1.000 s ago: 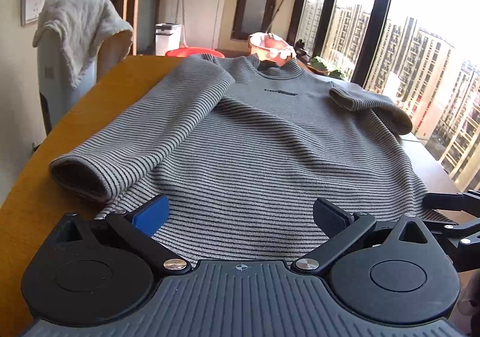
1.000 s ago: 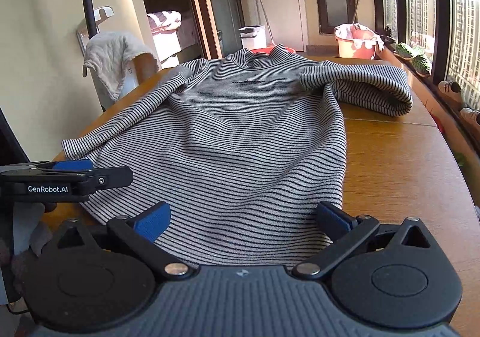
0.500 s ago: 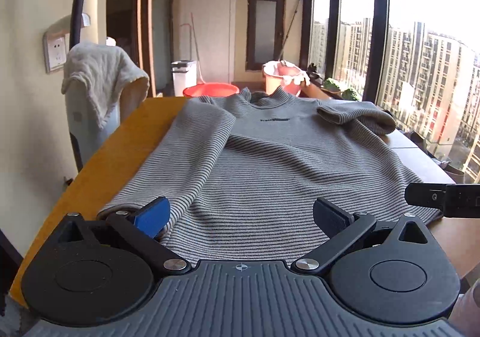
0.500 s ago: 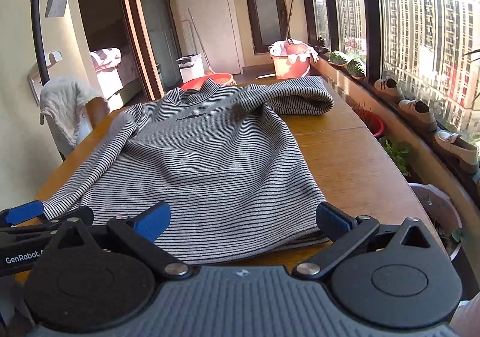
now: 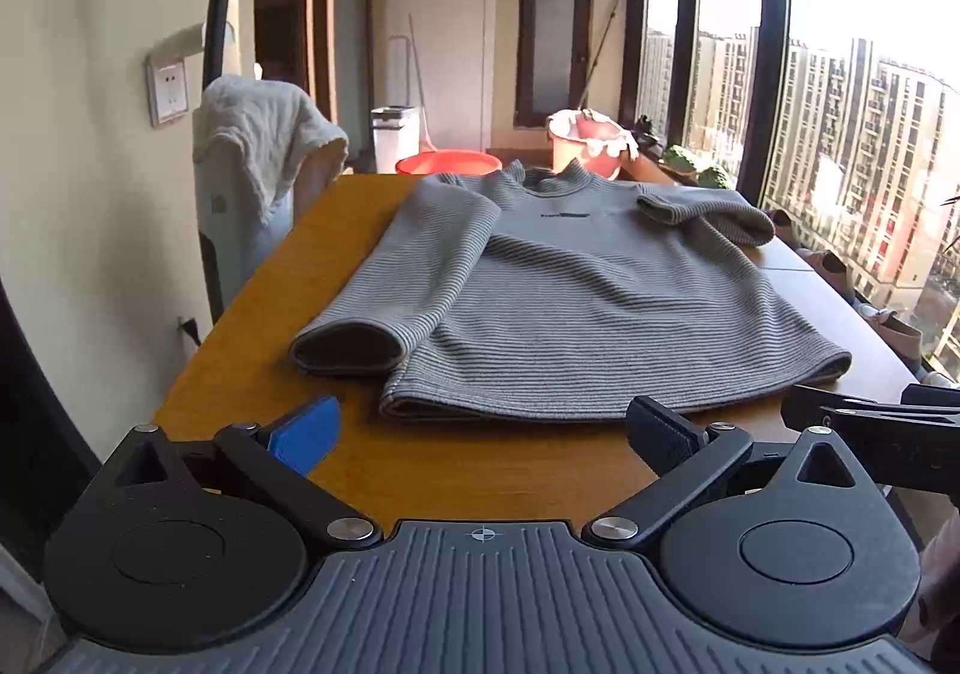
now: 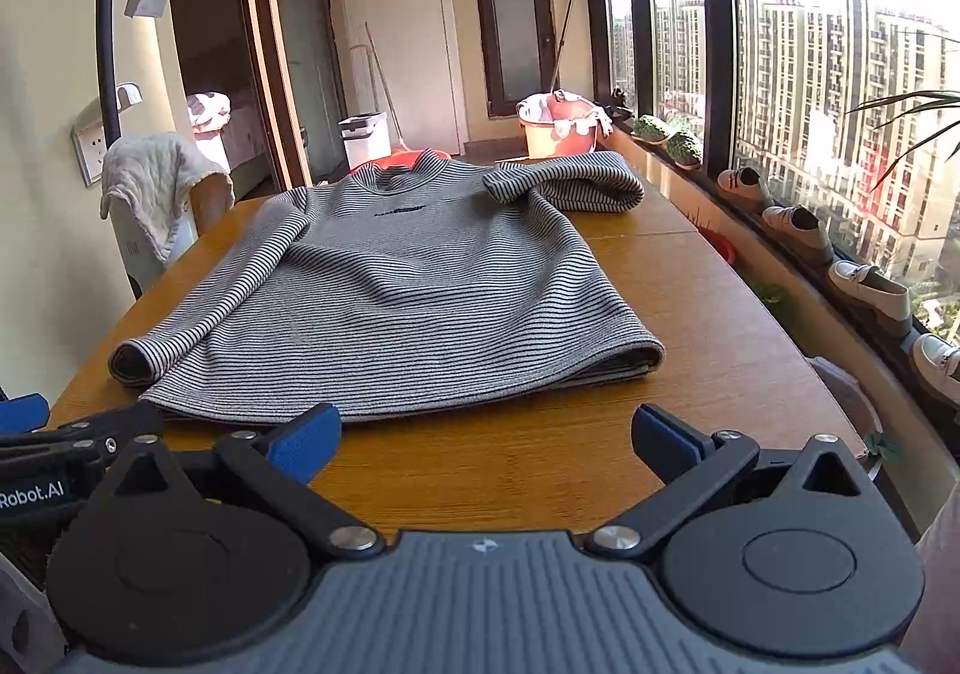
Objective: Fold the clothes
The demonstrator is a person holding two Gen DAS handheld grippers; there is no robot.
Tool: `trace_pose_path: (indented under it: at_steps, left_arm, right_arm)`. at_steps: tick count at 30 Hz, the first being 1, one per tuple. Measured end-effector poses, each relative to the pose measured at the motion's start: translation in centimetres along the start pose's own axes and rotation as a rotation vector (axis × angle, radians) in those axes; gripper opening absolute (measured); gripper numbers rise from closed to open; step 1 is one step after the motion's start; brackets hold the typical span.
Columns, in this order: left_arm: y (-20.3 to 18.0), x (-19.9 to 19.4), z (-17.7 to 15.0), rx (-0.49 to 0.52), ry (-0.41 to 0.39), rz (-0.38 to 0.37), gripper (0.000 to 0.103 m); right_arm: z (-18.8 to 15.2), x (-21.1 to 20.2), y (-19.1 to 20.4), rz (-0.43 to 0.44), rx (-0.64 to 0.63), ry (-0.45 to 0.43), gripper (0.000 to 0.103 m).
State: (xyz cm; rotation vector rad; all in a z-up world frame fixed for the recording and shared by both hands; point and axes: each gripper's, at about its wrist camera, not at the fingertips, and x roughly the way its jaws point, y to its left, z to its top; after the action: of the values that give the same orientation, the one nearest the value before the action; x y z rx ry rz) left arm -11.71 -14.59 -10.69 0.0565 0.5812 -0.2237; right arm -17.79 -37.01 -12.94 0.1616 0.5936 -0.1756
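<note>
I have drawn my left gripper (image 5: pixel 480 431) and right gripper (image 6: pixel 485 437) back off the grey striped knit sweater (image 6: pixel 390 302), both wide open and empty, leaving it flat at twelve o'clock on the wooden bench (image 6: pixel 690 314), unfolded.

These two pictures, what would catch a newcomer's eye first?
Most likely the striped sweater, spread flat on the wooden table with its collar at the far end and one sleeve folded across the shoulder near the window. Next, the two open grippers in the foreground, left gripper and right gripper, both over bare wood short of the hem. Then the tower blocks outside the window on the right.
</note>
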Motion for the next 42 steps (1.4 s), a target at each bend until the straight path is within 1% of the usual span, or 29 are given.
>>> trace_pose_path:
  at_steps: [3, 11, 16, 27, 42]
  left_arm:
    - [-0.5, 0.1, 0.0, 0.022, 0.011, 0.015, 0.103]
    - [-0.5, 0.9, -0.3, 0.011, 0.067, 0.024, 0.103]
    - [-0.3, 1.5, -0.6, -0.002, 0.1, 0.021, 0.103]
    - [-0.1, 1.9, -1.1, -0.008, 0.125, 0.026, 0.103]
    - [0.0, 1.9, -1.5, -0.012, 0.134, 0.035, 0.103]
  right_arm:
    - [0.2, 0.0, 0.1, 0.008, -0.003, 0.007, 0.103]
    - [-0.1, 0.3, -0.2, 0.037, 0.01, 0.057, 0.103]
    - [-0.2, 0.4, 0.1, 0.04, -0.007, 0.059, 0.103]
    - [-0.5, 1.1, -0.1, 0.034, -0.004, 0.092, 0.103]
    - [-0.7, 1.1, 0.2, 0.034, -0.023, 0.093, 0.103]
